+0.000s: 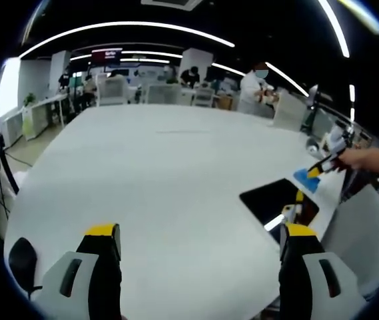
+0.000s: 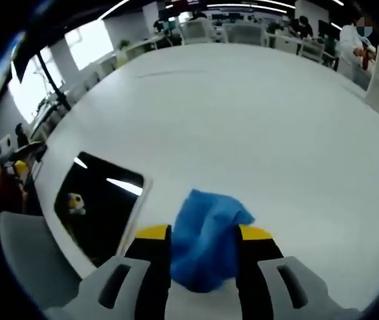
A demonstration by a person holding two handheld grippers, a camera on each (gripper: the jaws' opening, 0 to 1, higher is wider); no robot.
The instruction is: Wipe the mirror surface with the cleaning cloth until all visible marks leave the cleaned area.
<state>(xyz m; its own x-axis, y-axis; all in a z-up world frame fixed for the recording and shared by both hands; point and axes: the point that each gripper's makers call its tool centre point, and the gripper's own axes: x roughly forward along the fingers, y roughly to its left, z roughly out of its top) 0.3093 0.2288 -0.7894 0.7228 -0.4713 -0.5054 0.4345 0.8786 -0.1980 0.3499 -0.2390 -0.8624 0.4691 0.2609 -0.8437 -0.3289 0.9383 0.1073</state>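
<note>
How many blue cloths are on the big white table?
1. The blue cleaning cloth lies on the white table between the right gripper jaws, just beside the mirror. The left gripper view shows the same cloth, far right by the mirror.

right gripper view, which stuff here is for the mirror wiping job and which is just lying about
For the job:
- blue cloth, between the right gripper's jaws
- mirror, flat on the white table
- left gripper, open over the table

Just about:
- chairs beyond the table
- person in the background
</note>
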